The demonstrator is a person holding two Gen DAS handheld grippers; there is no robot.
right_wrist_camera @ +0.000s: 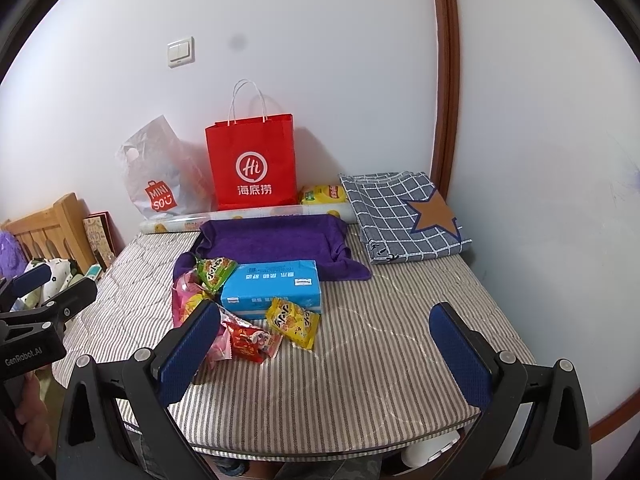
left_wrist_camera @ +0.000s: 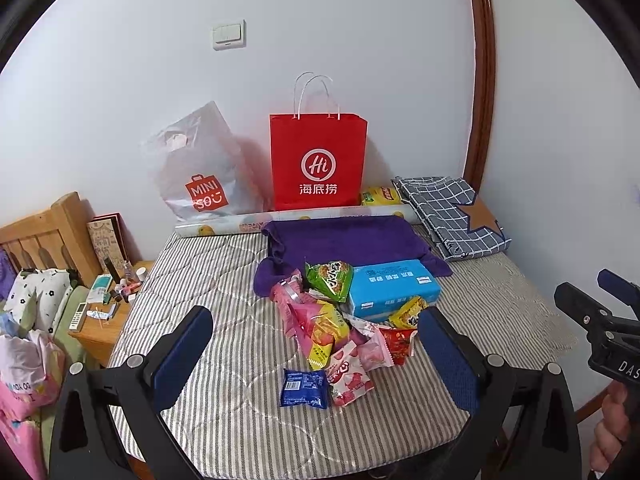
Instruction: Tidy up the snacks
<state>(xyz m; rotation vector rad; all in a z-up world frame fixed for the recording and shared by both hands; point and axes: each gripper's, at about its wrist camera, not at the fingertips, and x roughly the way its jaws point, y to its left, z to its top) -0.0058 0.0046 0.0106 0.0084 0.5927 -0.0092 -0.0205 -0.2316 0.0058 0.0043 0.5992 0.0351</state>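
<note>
Snacks: a loose heap of packets (left_wrist_camera: 340, 328) sits mid-frame on the striped mattress (left_wrist_camera: 224, 412), and nothing has been sorted yet by the look of it.
Mattress: fills the lower half of both views, so it is serving as the worktop.
Red bag (left_wrist_camera: 318, 160): upright against the wall, centre frame, mouth up. My guess is that's where the packets are headed, though nothing confirms it.
White bag (left_wrist_camera: 200, 168): leaning on the wall just left of the red one, slumped.
Checked cloth (left_wrist_camera: 452, 216): folded, right of centre, well clear of the heap.
Purple towel (left_wrist_camera: 344, 244): spread behind the heap, and a corner runs under the packets.
Blue box (left_wrist_camera: 392, 286): lies flat, touching the heap's right side; a yellow packet (right_wrist_camera: 294, 322) rests at its front edge.
Green packet (left_wrist_camera: 330, 280): propped on top at the back of the pile.
Blue packet (left_wrist_camera: 303, 389): alone at the near edge, just beside a pink-and-white one (left_wrist_camera: 349, 380). Looks like the easiest first pick.
Left gripper (left_wrist_camera: 316, 354): jaws wide apart, holding nothing, hovering with the near packets framed between the pads, lined up for a grab I'd say.
Right gripper (right_wrist_camera: 326, 354): jaws also wide apart and empty, over bare mattress right of the heap, waiting its turn.
</note>
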